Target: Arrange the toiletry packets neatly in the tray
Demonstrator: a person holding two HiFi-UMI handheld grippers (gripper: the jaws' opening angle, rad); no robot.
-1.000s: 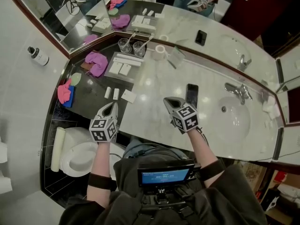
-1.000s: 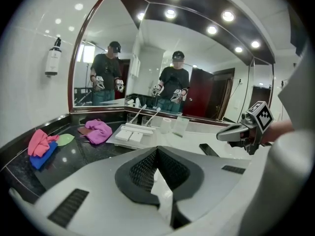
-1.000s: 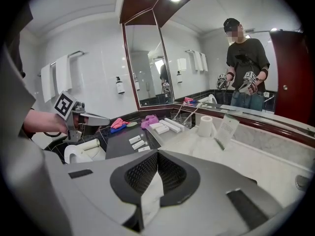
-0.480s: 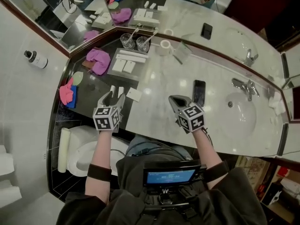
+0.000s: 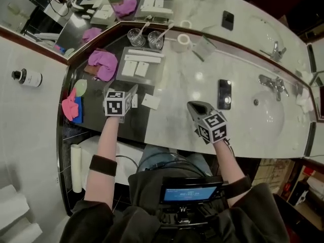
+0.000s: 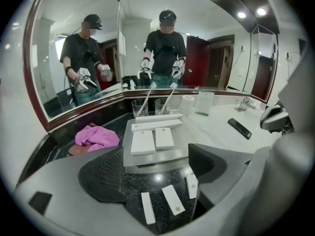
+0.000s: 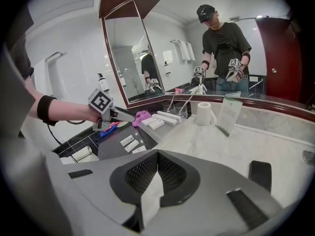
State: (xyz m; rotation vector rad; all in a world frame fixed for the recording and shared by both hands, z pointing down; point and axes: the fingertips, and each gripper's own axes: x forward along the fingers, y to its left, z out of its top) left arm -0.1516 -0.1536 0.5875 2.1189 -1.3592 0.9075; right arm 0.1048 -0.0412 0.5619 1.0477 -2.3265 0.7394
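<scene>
On the dark desk point(image 6: 132, 190) just short of the tray point(image 6: 147, 160), three loose packets point(image 6: 173, 199) lie pointing towards it beneath the left gripper point(image 6: 156, 167), whose jaws have just been opening and grip nothing; the farther right gripper point(image 7: 157, 163) pinches another packet point(image 7: 151, 200).

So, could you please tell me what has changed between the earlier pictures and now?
The left gripper has moved forward from the front edge to above the loose packets on the dark counter. Its jaws have just been opening, and they grip nothing yet. Unchanged: the right gripper stays shut on a white packet, and the tray is as before.
</scene>
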